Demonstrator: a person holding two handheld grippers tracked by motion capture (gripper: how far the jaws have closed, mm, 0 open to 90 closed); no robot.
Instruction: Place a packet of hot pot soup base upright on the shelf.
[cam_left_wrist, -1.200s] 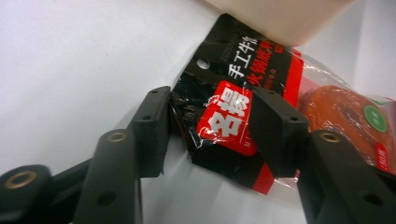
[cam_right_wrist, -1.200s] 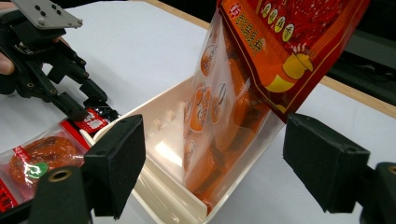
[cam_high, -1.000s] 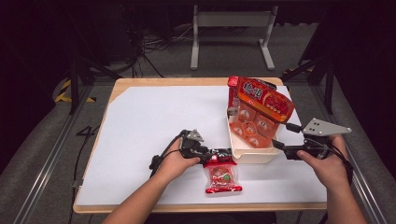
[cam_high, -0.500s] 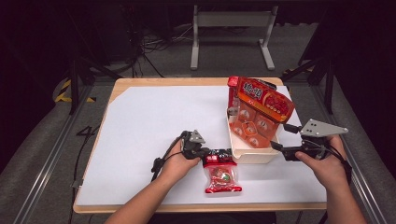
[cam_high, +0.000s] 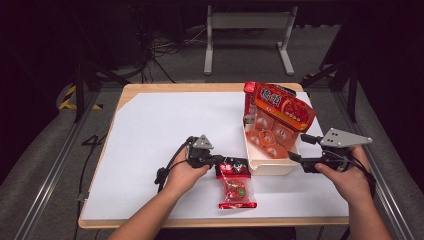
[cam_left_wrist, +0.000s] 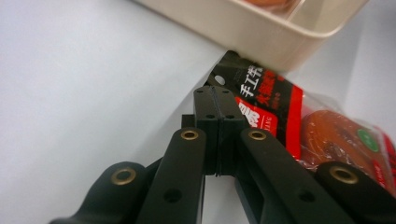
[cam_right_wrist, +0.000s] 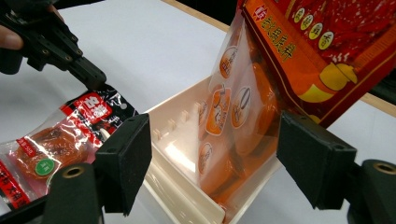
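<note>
Left gripper (cam_high: 216, 160) still looks clamped on the small snack packet's (cam_high: 236, 184) top edge, flat beside the cream tray (cam_high: 270, 166), barely shifted, while right gripper (cam_high: 296, 148) waits wide open.

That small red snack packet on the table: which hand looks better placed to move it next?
Left. The left gripper is shut on the small red packet at its top edge; the right gripper is open beside the tray.

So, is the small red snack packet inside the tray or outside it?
Outside. The snack packet lies flat on the white table beside the tray, its top edge at the left tool.
</note>
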